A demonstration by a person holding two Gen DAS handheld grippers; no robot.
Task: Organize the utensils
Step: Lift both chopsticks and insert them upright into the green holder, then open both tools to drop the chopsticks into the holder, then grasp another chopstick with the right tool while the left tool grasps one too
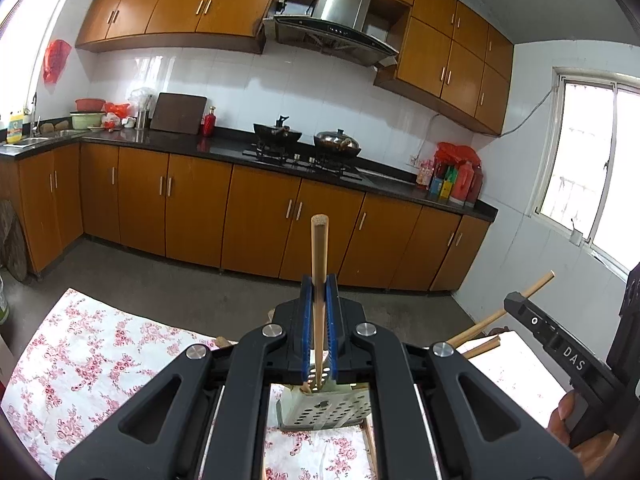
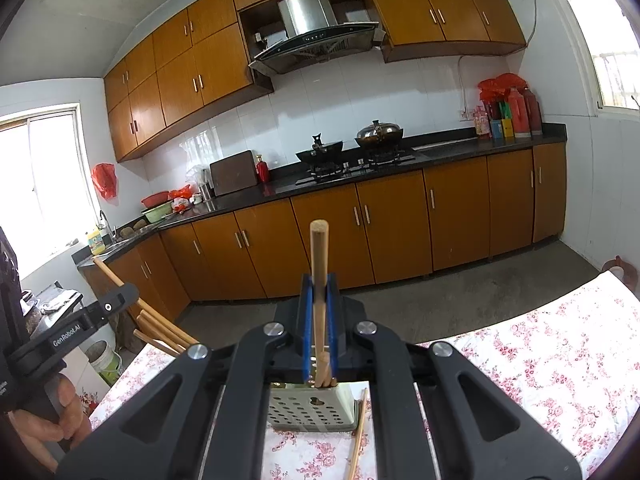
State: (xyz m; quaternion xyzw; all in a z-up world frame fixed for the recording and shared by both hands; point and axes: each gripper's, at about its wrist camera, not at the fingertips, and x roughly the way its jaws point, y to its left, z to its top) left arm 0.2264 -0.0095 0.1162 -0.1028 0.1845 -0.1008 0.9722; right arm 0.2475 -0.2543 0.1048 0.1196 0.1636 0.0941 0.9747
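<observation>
My left gripper is shut on an upright wooden chopstick, its lower end in a pale perforated utensil holder on the floral tablecloth. My right gripper is shut on another upright chopstick, whose lower end sits in the same holder among other chopsticks. The right gripper's body shows at the right of the left wrist view, with chopsticks beside it. The left gripper's body shows at the left of the right wrist view. One loose chopstick lies on the cloth by the holder.
The table with the floral cloth fills the foreground. Beyond a strip of grey floor stand brown kitchen cabinets under a dark counter with two woks, red bottles and a sink. A bucket stands on the floor.
</observation>
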